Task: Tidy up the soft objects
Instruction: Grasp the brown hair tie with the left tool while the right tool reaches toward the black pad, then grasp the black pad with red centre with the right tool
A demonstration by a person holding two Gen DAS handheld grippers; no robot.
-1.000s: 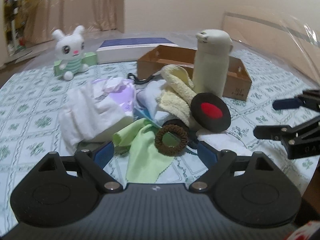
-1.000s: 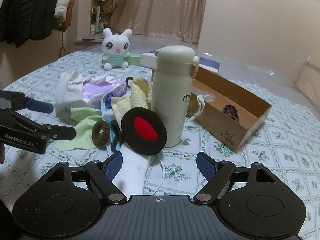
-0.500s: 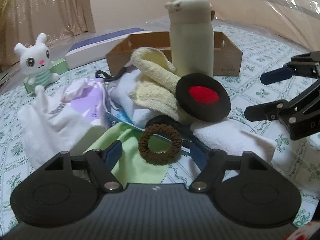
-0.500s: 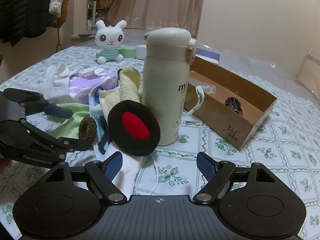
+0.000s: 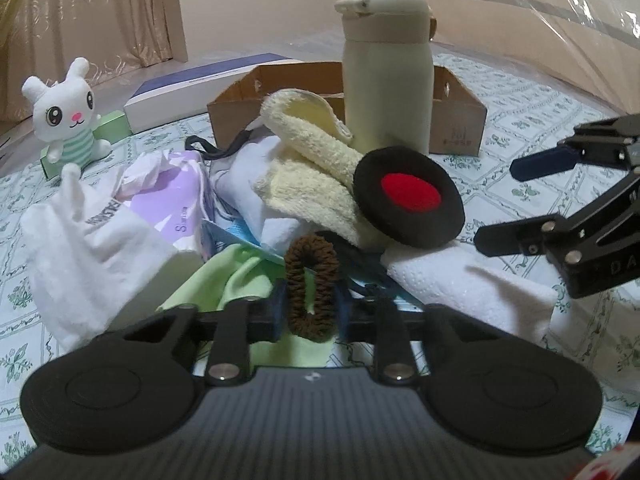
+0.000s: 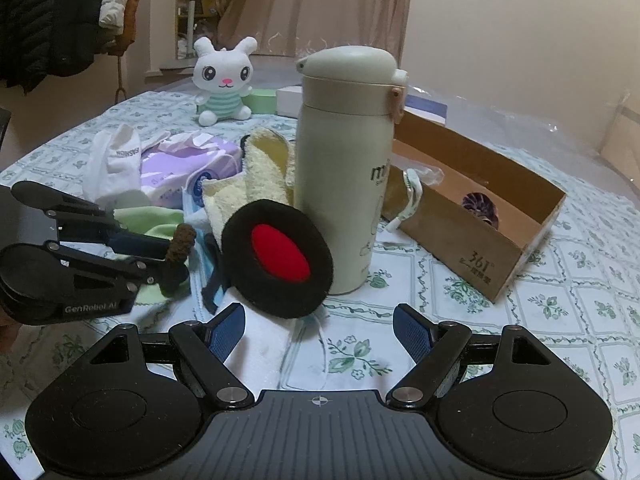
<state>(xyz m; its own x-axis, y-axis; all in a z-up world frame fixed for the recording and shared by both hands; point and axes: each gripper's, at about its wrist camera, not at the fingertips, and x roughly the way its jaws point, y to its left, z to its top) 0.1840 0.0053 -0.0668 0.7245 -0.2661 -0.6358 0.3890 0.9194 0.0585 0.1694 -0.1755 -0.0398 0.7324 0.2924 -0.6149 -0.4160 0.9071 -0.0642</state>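
My left tongs (image 5: 311,312) have just been closing and now pinch the brown hair tie (image 5: 311,286) between their blue pads, squeezing the ring into a tall narrow oval. From the right wrist view the same left tongs (image 6: 170,258) reach in from the left edge with the hair tie (image 6: 179,250) standing edge-on at their tips, just above the light green cloth (image 6: 138,218).

My right tongs (image 6: 319,330) stand wide apart with nothing between them, hovering over the white towel (image 6: 264,344) and the flowered tabletop (image 6: 560,320). In the left wrist view these right tongs (image 5: 504,204) come in from the right, near the towel (image 5: 472,284).

The heap of soft things lies in front of me: a white sock (image 5: 92,248) at the left, a purple tissue pack (image 5: 172,200) beside it, the green cloth (image 5: 224,280) under my left tongs, a cream fluffy cloth (image 5: 312,176) in the middle, and a black round pad with a red centre (image 5: 408,196) leaning against it.

A cream bottle (image 5: 388,76) stands upright behind the pad, and behind that sits an open cardboard box (image 6: 480,216). A white plush rabbit (image 5: 66,120) sits well apart at the far left, against a green box (image 5: 112,126).
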